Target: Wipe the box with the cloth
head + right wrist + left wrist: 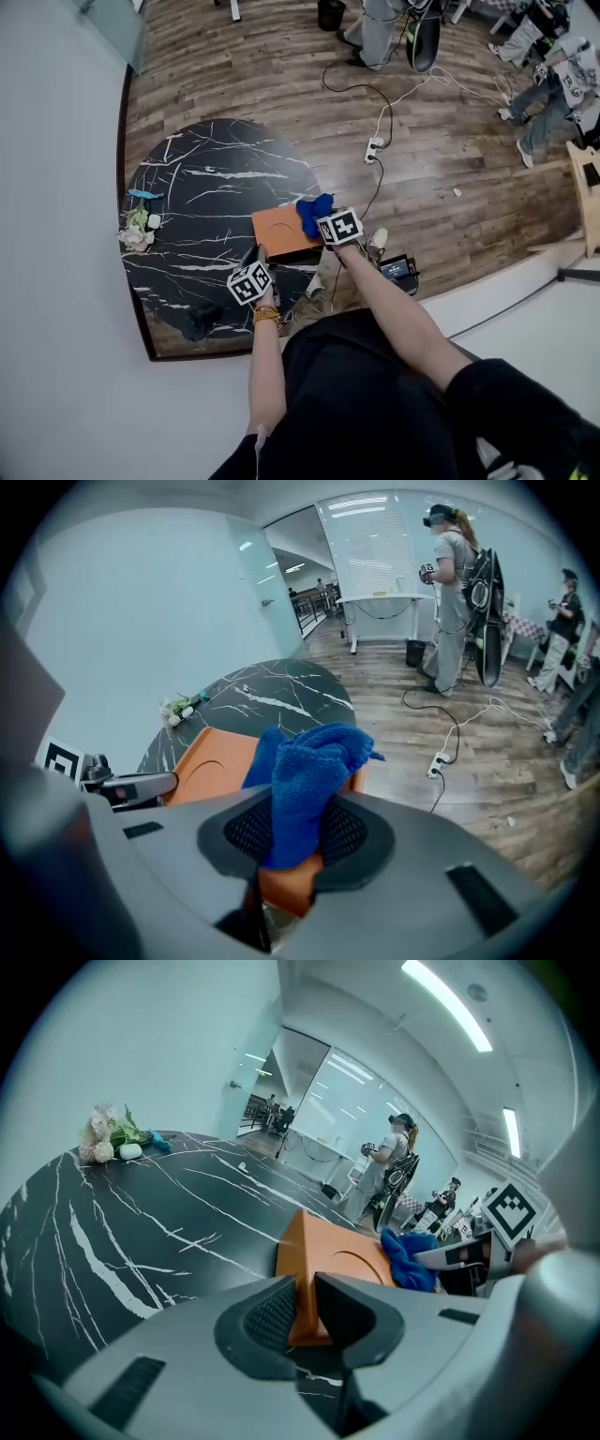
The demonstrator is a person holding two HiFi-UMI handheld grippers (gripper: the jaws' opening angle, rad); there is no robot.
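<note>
The left tool (305, 1314) is clamped on the near corner of the flat orange box (342, 1255), probably to steady it on the black marble table (112, 1232) near its edge. The right tool (295, 834) grips the bunched blue terry cloth (314, 757) over the box's far end. The box's lid looks smooth and matte, with a faint circular groove.

In the right gripper view, the blue cloth (305, 771) covers much of the orange box (202, 761). On the table (187, 187), the dark lump (200, 323) near my edge is too small for me to identify.
</note>
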